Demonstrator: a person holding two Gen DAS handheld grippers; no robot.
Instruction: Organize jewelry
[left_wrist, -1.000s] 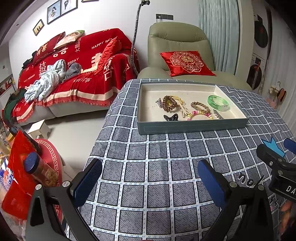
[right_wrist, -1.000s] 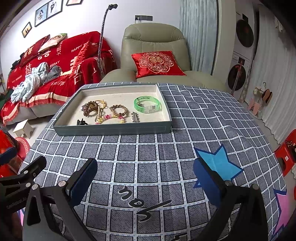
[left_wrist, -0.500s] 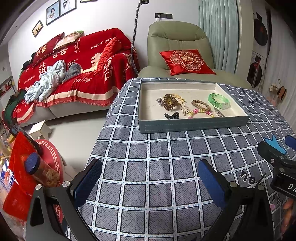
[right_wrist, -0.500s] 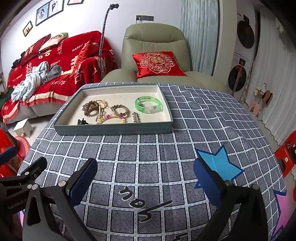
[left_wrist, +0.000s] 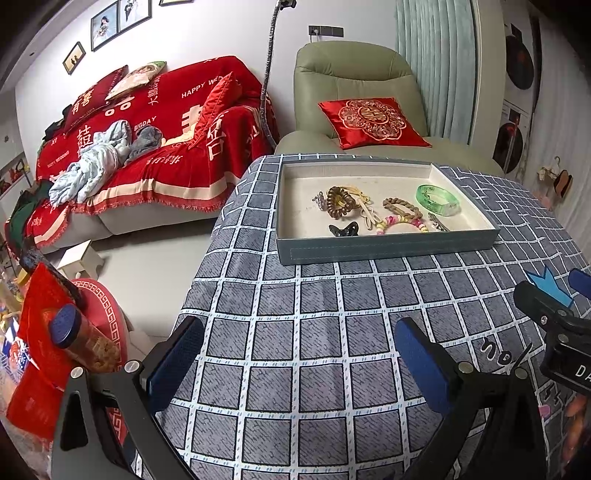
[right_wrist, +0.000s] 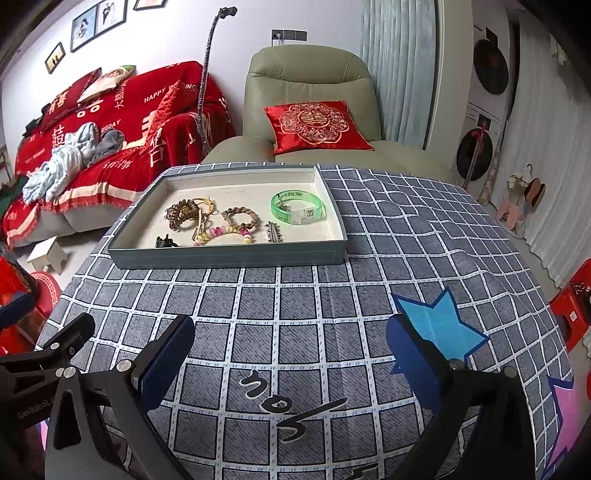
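A grey-blue tray with a cream lining rests at the far side of the table. Inside lie a green bangle, a brown coil hair tie, a brown bead bracelet, a pastel bead bracelet, a black claw clip and a silver clip. My left gripper is open and empty above the near tablecloth. My right gripper is open and empty too, well short of the tray.
A checked grey tablecloth covers the table. Behind the table stand a green armchair with a red cushion and a red-covered sofa. Red bags and a jar sit off the table's left edge.
Both views have drifted slightly; the tray sits a little higher and farther in the left wrist view. Both grippers stay open and empty.
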